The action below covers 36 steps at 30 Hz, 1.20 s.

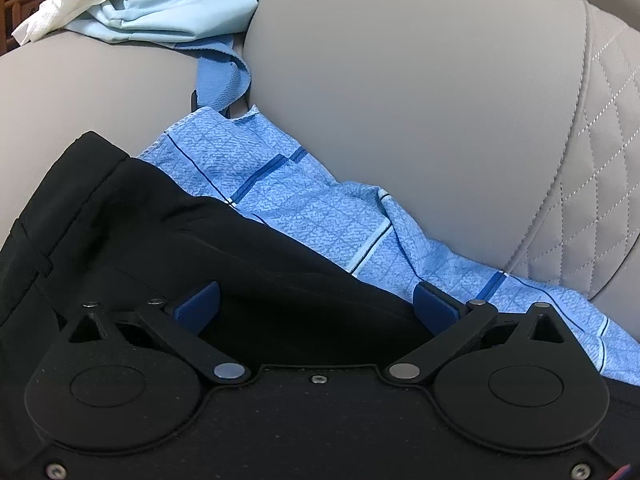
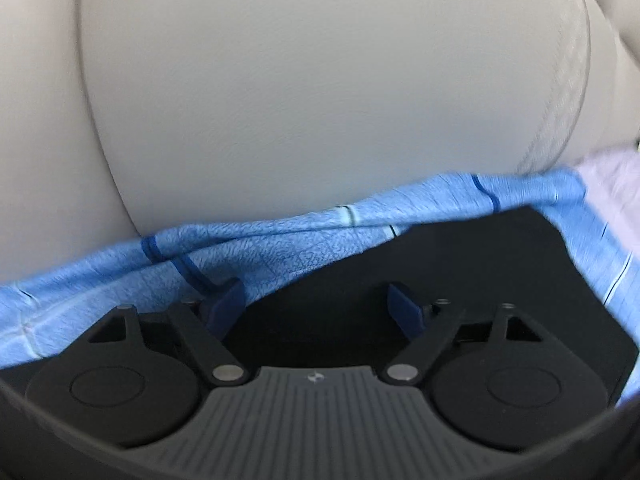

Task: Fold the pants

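item: black pants [image 1: 200, 248] on blue checked cloth [image 1: 304, 196], grey sofa [image 1: 400, 80]; left tool [image 1: 316, 304] and right tool [image 2: 316, 304] spread, empty; pinch matching edges evenly.

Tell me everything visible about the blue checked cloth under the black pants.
The blue checked cloth is a light blue, textured weave crossed by dark and pale blue lines, with a stitched hem. It lies rumpled on the grey leather sofa, bunched against the backrest. The black pants lie over its near part. In the right wrist view it looks blurred.
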{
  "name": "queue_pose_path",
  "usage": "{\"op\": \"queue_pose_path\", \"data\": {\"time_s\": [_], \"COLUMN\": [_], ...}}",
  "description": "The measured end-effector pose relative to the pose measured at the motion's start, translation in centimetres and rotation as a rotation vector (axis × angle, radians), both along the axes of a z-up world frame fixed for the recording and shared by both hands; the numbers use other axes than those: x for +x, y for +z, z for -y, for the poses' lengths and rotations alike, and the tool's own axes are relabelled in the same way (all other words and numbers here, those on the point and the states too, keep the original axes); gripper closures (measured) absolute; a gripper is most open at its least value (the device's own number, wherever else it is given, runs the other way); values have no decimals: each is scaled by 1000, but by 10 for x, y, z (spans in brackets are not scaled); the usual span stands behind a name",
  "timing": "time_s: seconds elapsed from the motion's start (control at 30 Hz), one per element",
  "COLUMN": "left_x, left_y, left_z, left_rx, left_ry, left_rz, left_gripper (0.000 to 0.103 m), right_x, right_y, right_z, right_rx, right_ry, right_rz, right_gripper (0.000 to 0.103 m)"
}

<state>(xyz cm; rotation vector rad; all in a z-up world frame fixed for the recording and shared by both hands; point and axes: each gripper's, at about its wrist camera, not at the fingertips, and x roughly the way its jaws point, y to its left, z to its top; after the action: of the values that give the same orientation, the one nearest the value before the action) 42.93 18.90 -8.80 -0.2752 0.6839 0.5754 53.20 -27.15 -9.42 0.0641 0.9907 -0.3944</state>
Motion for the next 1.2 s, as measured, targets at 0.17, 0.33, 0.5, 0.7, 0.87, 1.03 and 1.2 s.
{"op": "queue_pose_path", "data": {"time_s": [0.17,0.33,0.5,0.7,0.87,1.03,1.2], "left_x": [1,0,-4,1,-32,-102,-194], "left_y": [-1,-1,5,11,24,51,68], "left_z": [0,-3,-13,-11,-9,-7,-3], "left_rx": [12,3,-72,-63,-78,-70,38], "left_ry": [-2,8,43,57,46,-50,-134], "left_rz": [-17,-19,25,-55,-23,63,162], "left_gripper": [0,0,1,23,96,97,97], "right_x": [-7,-43,-107,-175,-218,-269,-346], "right_y": [12,23,49,73,78,79,75], "right_z": [-16,-8,-25,-6,15,35,41], "right_rx": [-46,-4,-118,-150,-136,-97,-106], "right_ry": [-8,-50,31,93,95,57,15], "right_rz": [4,122,330,461,499,512,520], "right_gripper": [94,98,99,99,99,99,99]}}
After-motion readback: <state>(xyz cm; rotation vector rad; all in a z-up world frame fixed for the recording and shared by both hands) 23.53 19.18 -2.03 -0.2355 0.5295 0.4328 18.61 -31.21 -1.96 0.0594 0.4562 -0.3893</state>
